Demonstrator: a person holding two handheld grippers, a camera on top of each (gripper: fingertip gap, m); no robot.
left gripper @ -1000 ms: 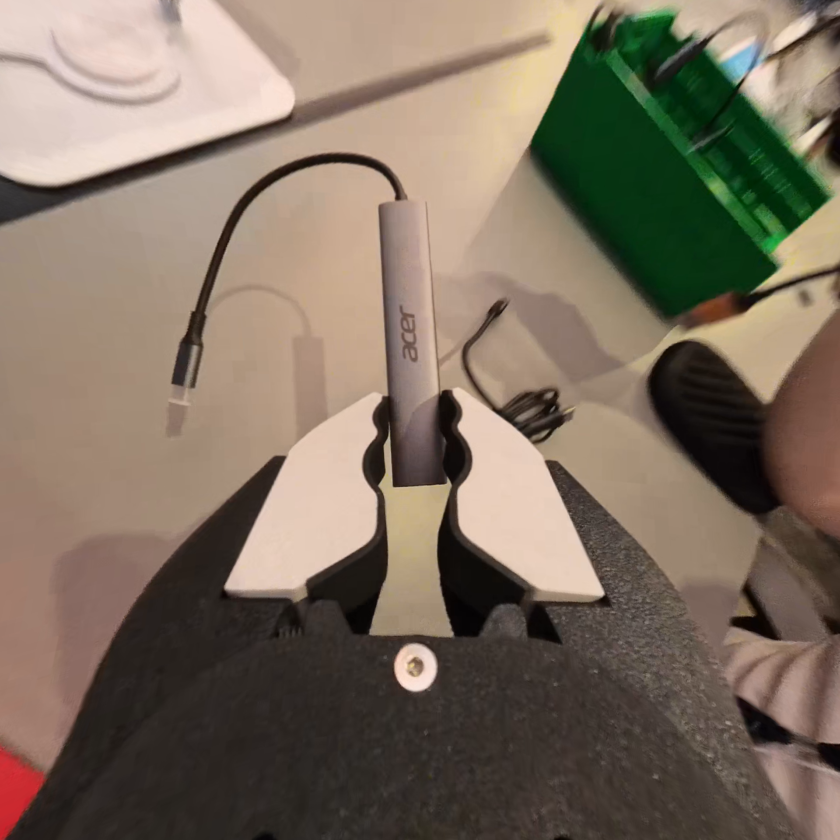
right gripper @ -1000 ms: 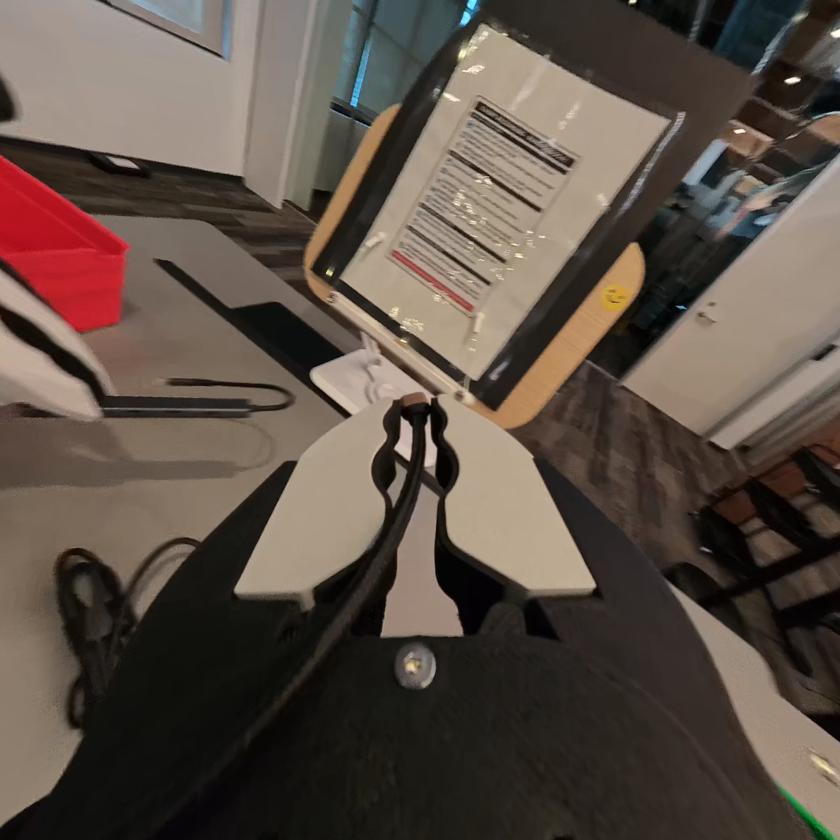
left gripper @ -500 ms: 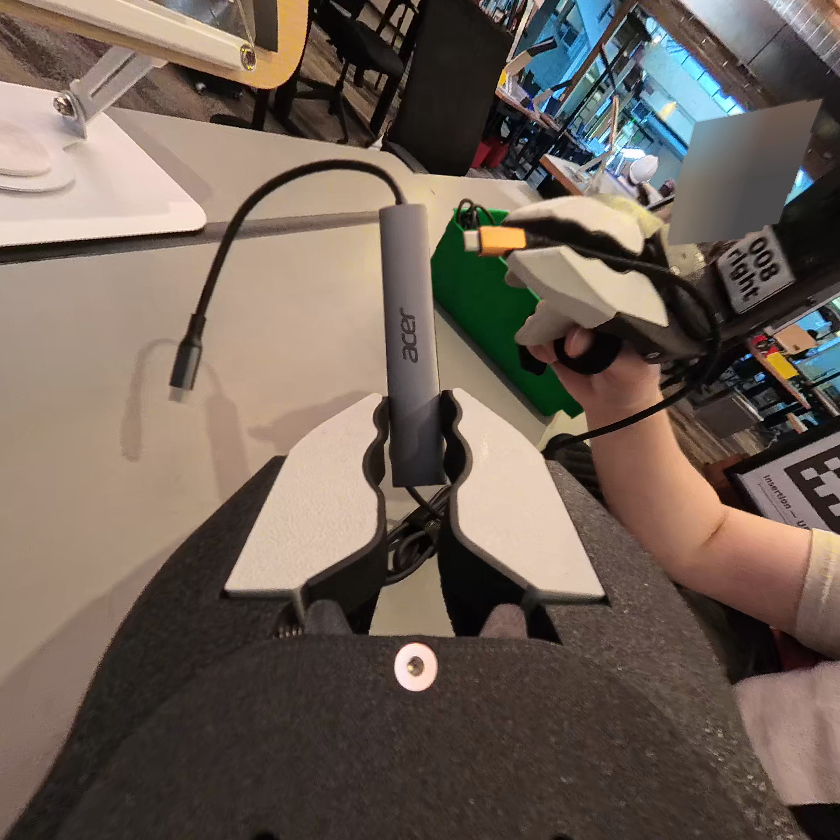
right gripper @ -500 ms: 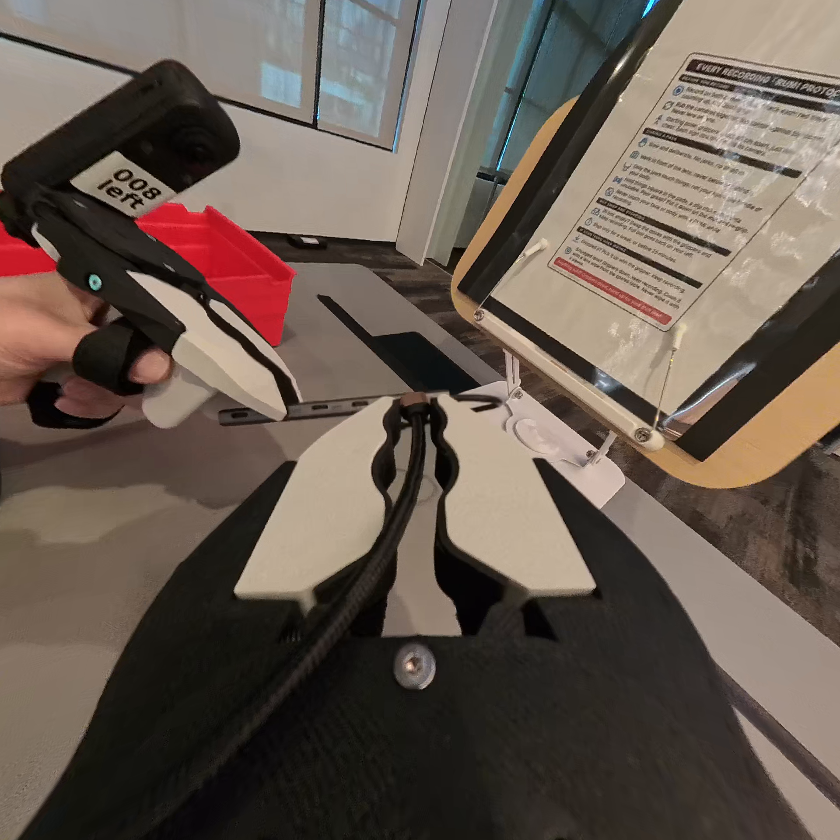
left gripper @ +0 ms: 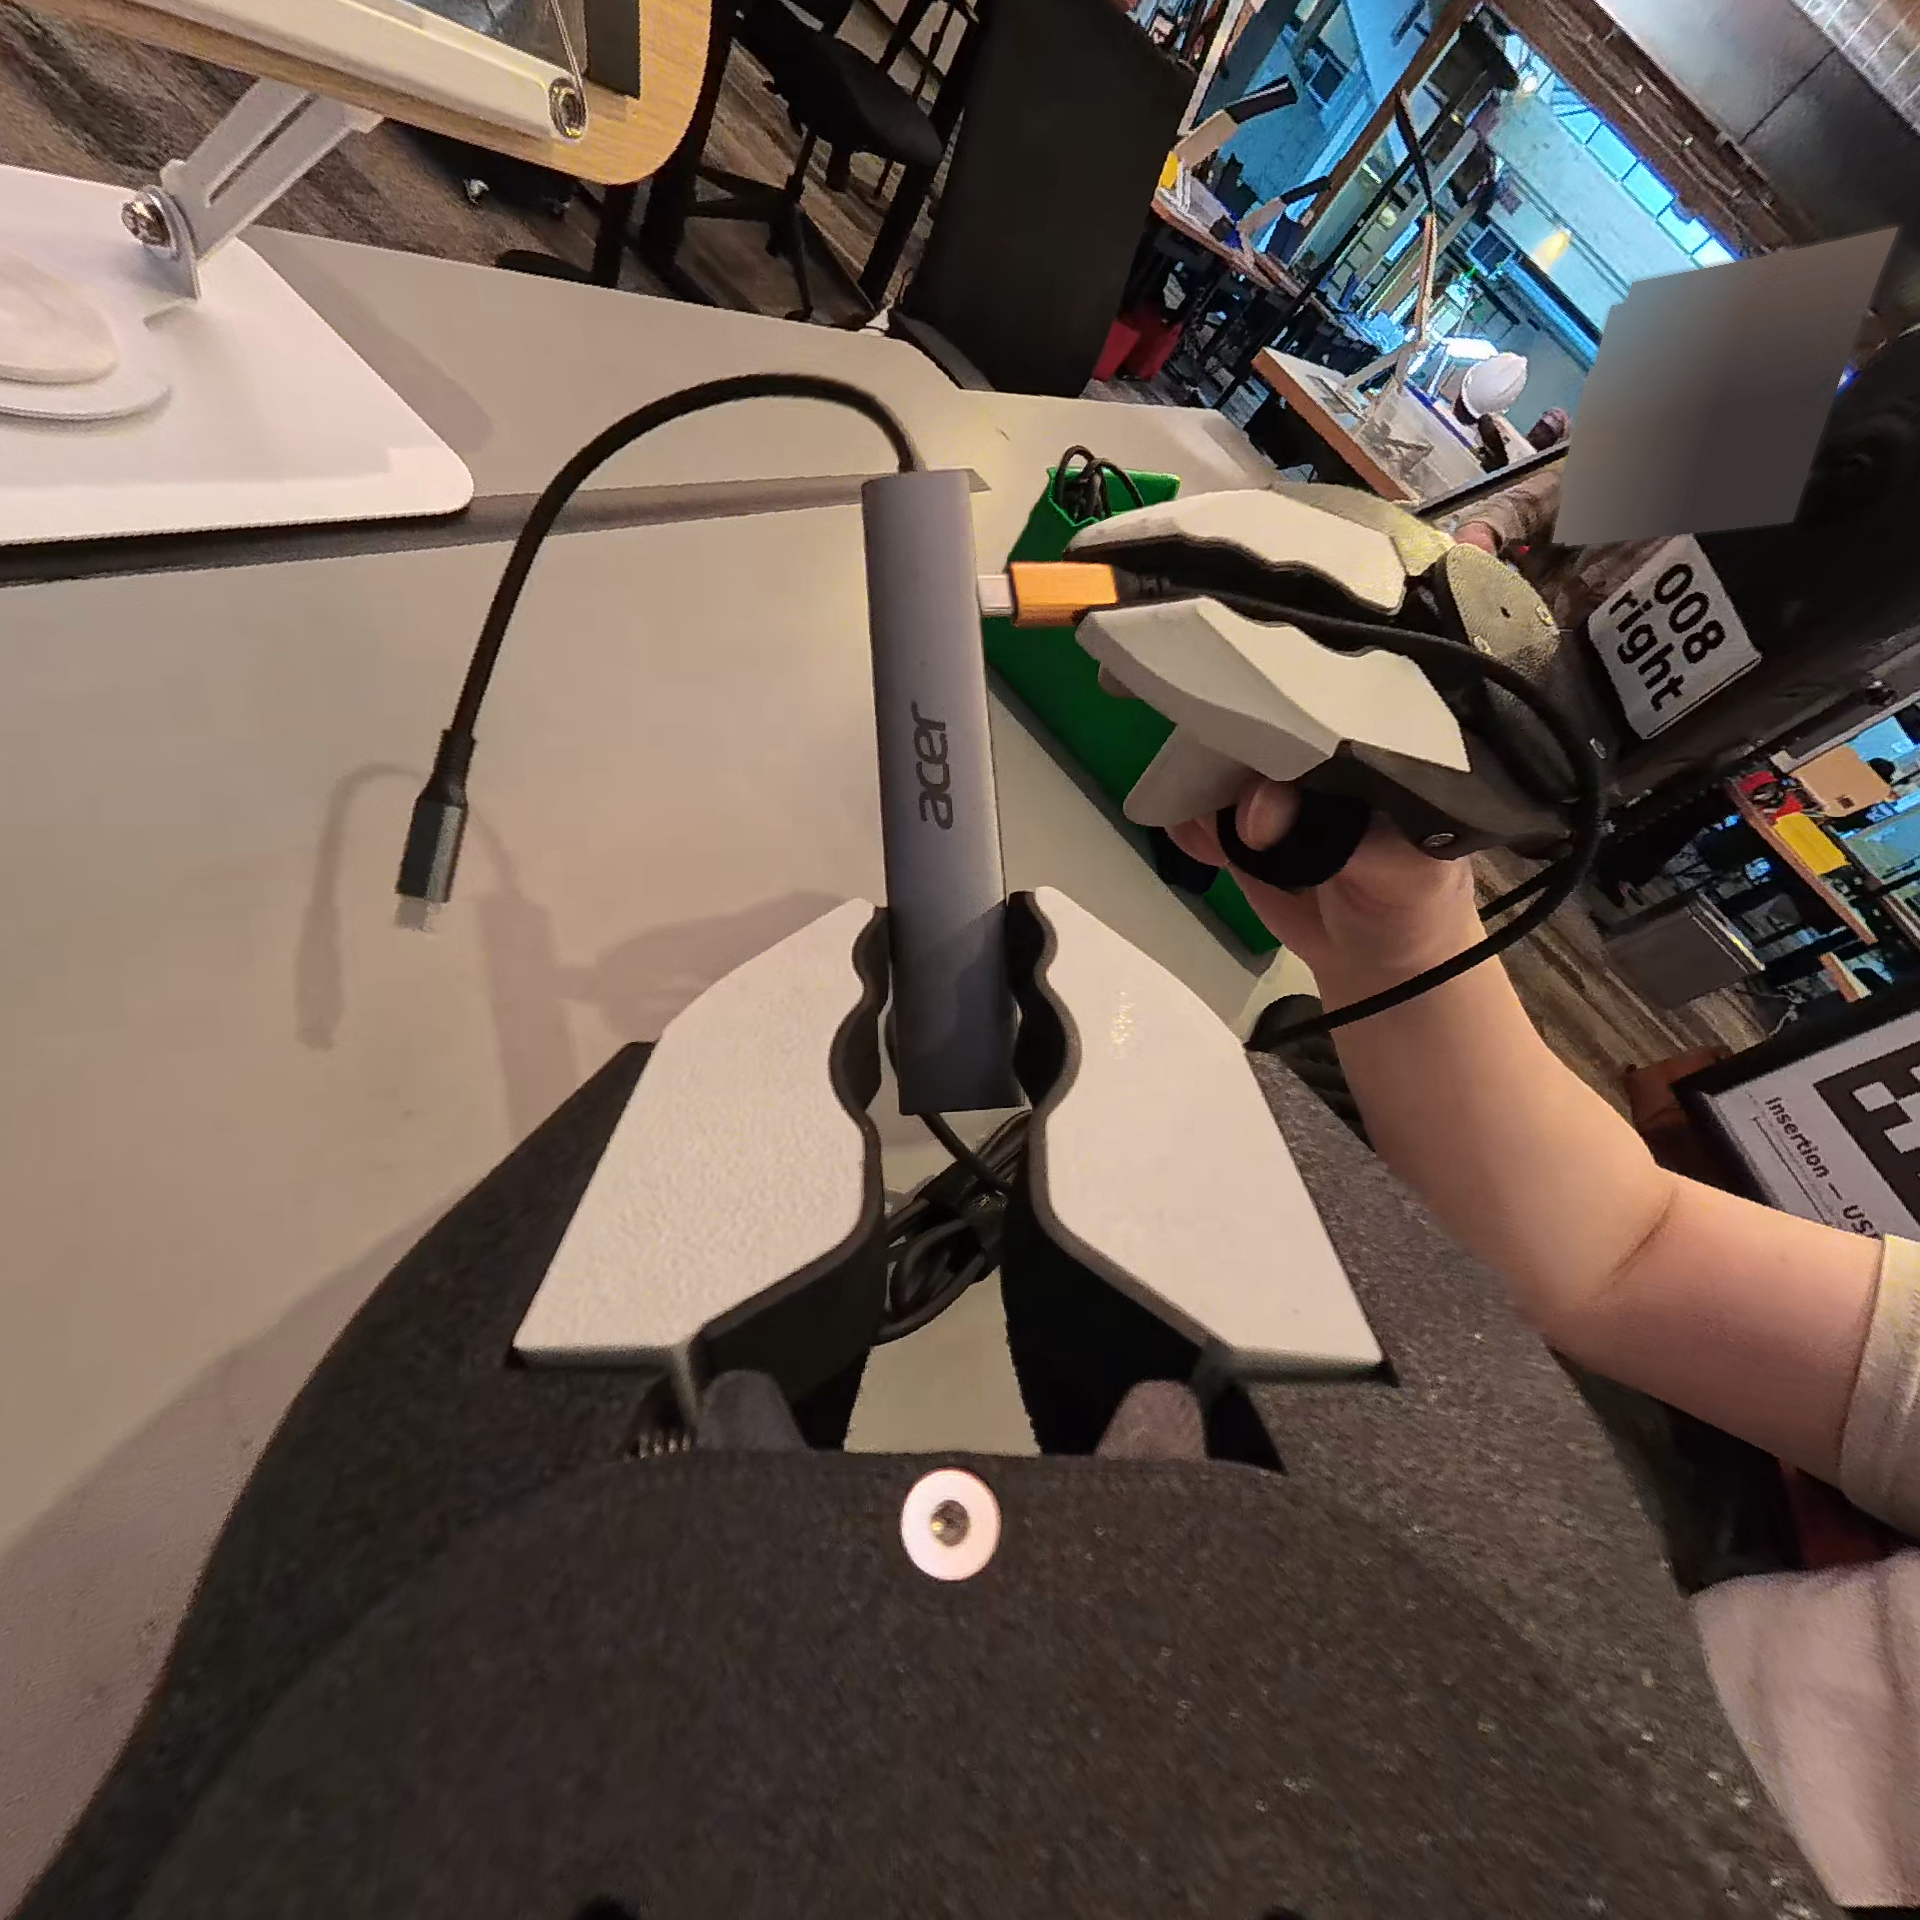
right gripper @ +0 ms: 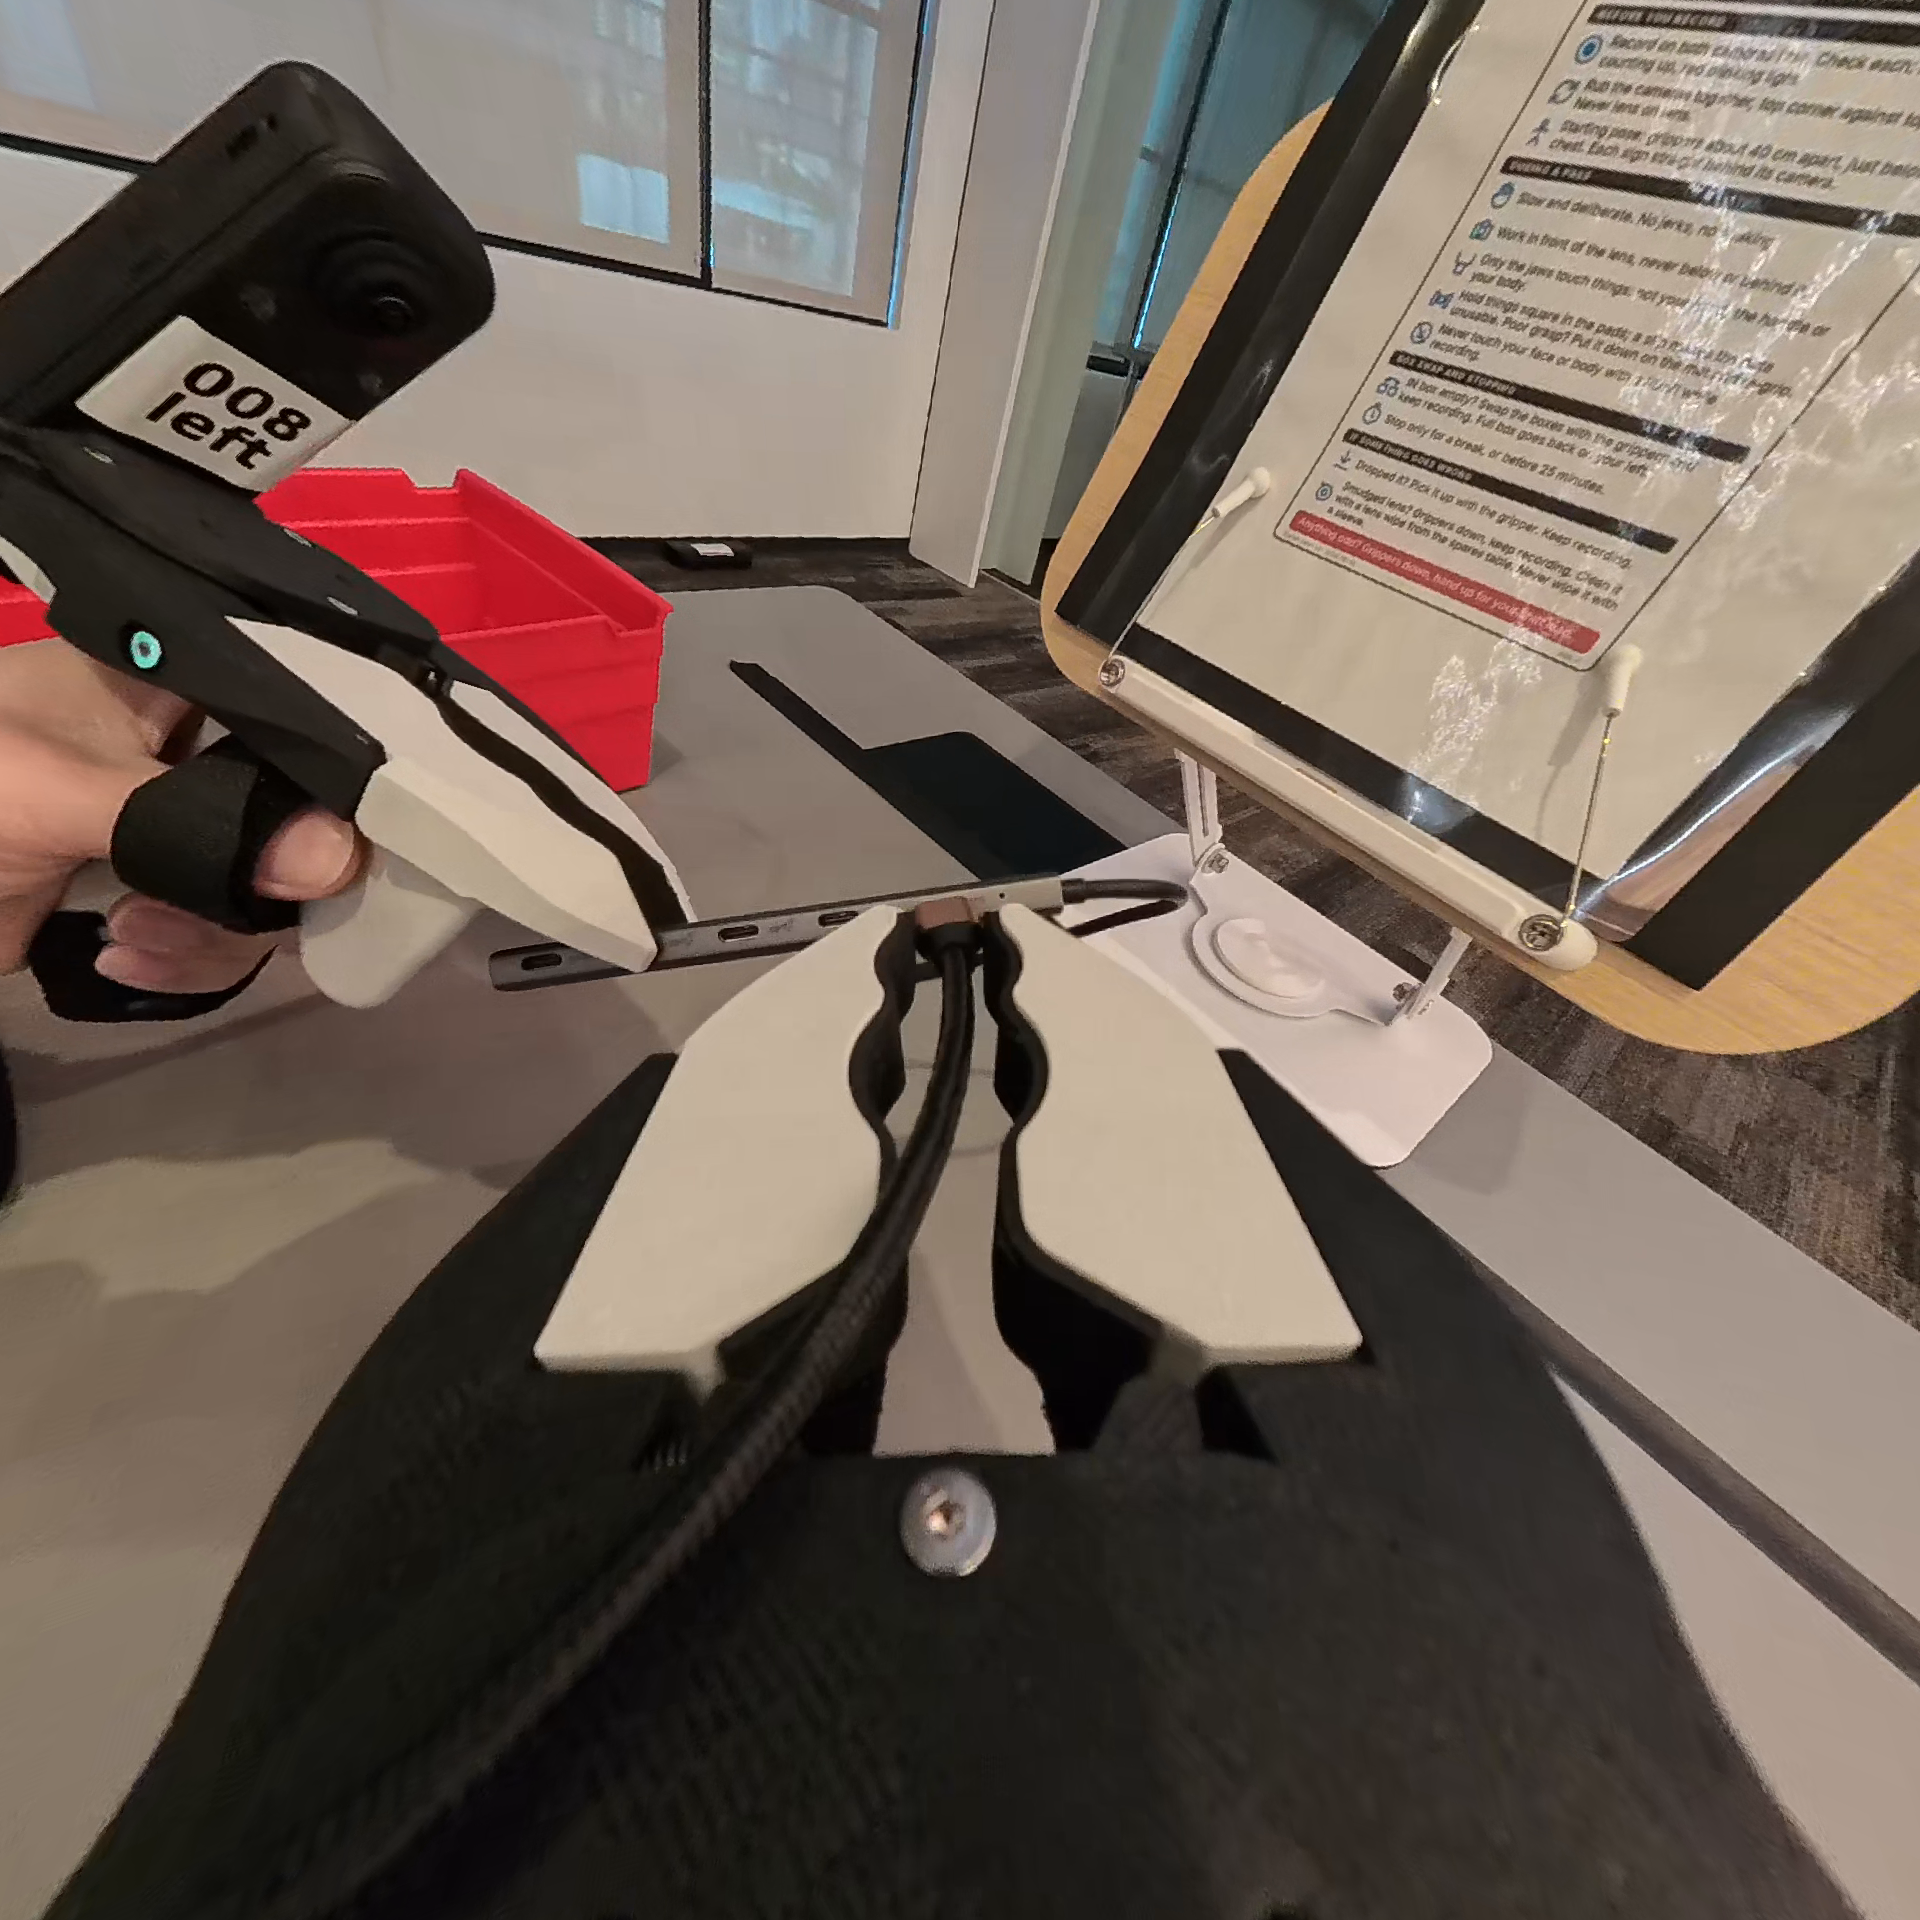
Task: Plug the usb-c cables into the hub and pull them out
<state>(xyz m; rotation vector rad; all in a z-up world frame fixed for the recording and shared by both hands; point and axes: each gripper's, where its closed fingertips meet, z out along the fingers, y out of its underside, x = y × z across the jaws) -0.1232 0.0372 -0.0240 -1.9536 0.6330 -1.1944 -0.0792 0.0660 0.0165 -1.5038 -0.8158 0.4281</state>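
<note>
Grey surface [left gripper: 208, 727] lies below both my tools. From the left wrist view my left gripper [left gripper: 951, 997] has its fingers clenched on the hub [left gripper: 935, 727], which points to twelve o'clock in the air, its own lead drooping at ten. My right gripper [left gripper: 1091, 597], at two o'clock, pinches the orange usb-c plug [left gripper: 1060, 594], whose tip touches the hub's side. I judge this the insertion step: next calls for a straight push, square to the port. A green bin [left gripper: 1081, 686] sits behind, a red bin [right gripper: 499, 592] and white stand [right gripper: 1299, 997] well apart; nothing blocks.
</note>
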